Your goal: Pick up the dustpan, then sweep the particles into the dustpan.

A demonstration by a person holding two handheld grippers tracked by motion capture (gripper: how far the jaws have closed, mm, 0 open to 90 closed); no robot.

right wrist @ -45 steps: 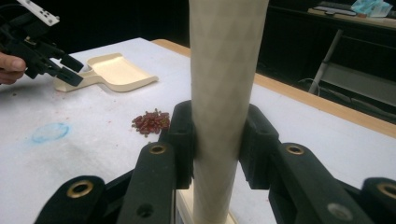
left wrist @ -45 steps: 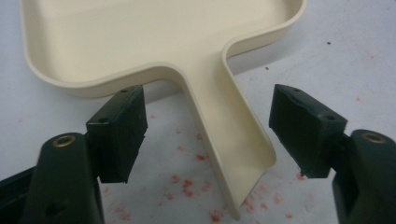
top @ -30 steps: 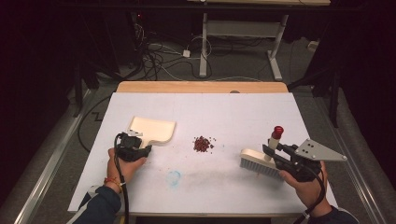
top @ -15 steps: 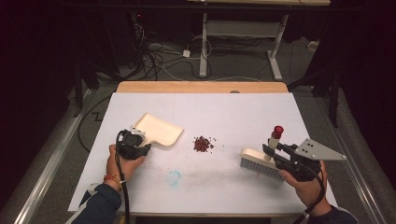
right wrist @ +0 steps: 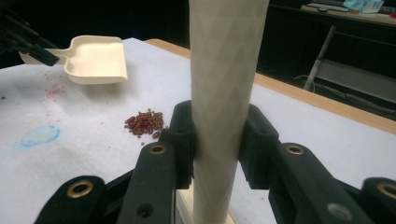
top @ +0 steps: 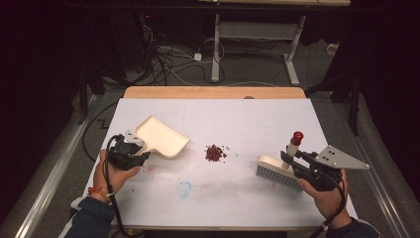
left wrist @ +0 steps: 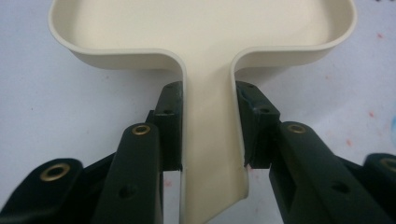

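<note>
A cream dustpan (top: 161, 137) lies at the table's left, its handle (left wrist: 212, 140) clamped between the jaws of my left gripper (top: 134, 147). A small pile of dark red beans (top: 214, 152) sits mid-table, to the right of the pan's mouth. My right gripper (top: 293, 157) is shut on the cream handle (right wrist: 224, 93) of a hand brush with a red tip (top: 296, 135). The brush's bristle head (top: 275, 173) rests on the table right of the beans. The right gripper view looks past the handle to the beans (right wrist: 144, 122) and the dustpan (right wrist: 95, 58).
The white table cover (top: 237, 198) carries a blue smudge (top: 184, 188) and reddish specks near the pan. A wooden edge (top: 213, 92) runs along the far side. Beyond it are cables on the floor (top: 168, 54) and a desk's legs (top: 292, 49).
My left gripper has swung the dustpan rightward and turned its open mouth toward the beans. The right gripper and brush have stayed put.
</note>
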